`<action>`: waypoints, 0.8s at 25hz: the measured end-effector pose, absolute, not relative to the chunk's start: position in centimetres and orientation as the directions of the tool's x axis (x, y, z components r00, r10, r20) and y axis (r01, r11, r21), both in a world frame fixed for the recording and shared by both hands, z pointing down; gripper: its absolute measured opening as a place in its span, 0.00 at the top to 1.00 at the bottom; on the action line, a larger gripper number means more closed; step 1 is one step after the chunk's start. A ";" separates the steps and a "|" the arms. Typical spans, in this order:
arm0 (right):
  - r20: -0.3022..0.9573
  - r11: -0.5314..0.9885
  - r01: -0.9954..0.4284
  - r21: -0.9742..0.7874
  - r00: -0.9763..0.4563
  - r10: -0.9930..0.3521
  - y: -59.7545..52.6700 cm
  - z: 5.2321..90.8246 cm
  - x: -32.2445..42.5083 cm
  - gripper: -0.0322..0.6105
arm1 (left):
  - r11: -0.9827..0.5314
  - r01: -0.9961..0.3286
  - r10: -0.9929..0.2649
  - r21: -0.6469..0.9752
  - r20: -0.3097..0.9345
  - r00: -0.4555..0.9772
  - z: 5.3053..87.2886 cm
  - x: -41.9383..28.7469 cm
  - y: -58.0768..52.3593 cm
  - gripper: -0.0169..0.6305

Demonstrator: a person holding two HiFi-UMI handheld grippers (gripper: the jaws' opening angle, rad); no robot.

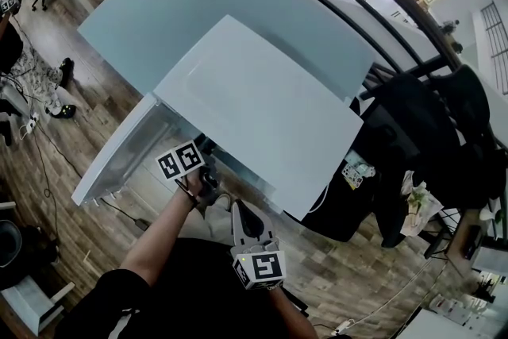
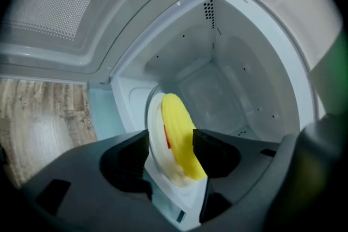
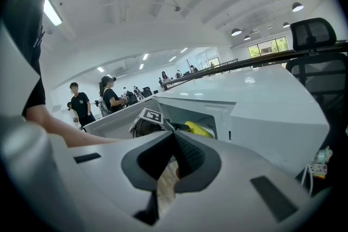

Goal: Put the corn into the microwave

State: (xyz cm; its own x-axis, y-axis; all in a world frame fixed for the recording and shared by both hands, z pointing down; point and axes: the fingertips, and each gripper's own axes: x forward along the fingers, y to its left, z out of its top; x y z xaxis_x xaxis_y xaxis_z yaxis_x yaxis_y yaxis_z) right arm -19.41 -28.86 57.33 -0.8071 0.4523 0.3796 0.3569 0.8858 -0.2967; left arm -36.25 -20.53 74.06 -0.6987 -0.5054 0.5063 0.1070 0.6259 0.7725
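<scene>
Corn (image 2: 182,138) – one cob on one plate (image 2: 155,141), between wide left claw (image 2: 169,145), right claw (image 3: 173,159) closed, empty

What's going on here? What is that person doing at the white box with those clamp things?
A person is loading a microwave whose door hangs open. The left gripper is at the opening, with a white plate carrying yellow corn between its jaws, which stand wide apart. Whether the plate already rests on the microwave floor is hard to tell. The right gripper is held back near the person's body, shut and empty.
</scene>
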 end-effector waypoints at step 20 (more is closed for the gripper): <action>0.368 0.885 0.355 -0.300 -0.813 0.451 -28.8 57.1 -18.8 0.94 | 0.618 0.067 -0.526 0.783 0.476 -0.705 72.9 -34.8 -20.2 0.60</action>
